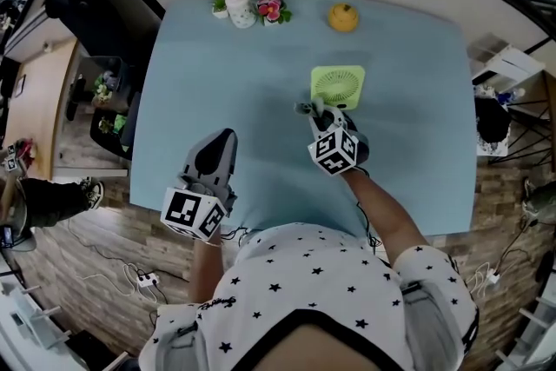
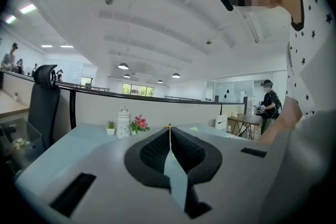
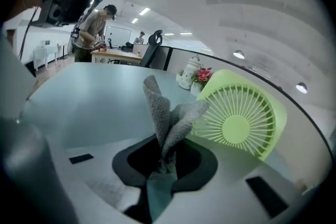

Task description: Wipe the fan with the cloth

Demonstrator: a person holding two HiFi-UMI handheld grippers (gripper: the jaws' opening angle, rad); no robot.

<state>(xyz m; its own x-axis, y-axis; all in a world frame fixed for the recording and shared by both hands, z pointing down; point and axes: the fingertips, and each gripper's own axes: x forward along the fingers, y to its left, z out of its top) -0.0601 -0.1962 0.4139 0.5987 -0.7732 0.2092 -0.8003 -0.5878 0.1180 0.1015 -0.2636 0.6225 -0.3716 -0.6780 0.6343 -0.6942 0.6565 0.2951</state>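
We grip the grey cloth [image 3: 164, 113] in our right gripper [image 3: 167, 150], jaws clenched on the bunched fabric, just beside the green fan [image 3: 239, 114]. The fan stands right of the table's [image 1: 200, 65] middle, nearer the far edge. Our left gripper [image 2: 169, 132] hovers by the near edge, jaws pressed together on nothing.

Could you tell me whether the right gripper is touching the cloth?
Touching. In the right gripper view, the right gripper is shut on the cloth, pinching its lower end.
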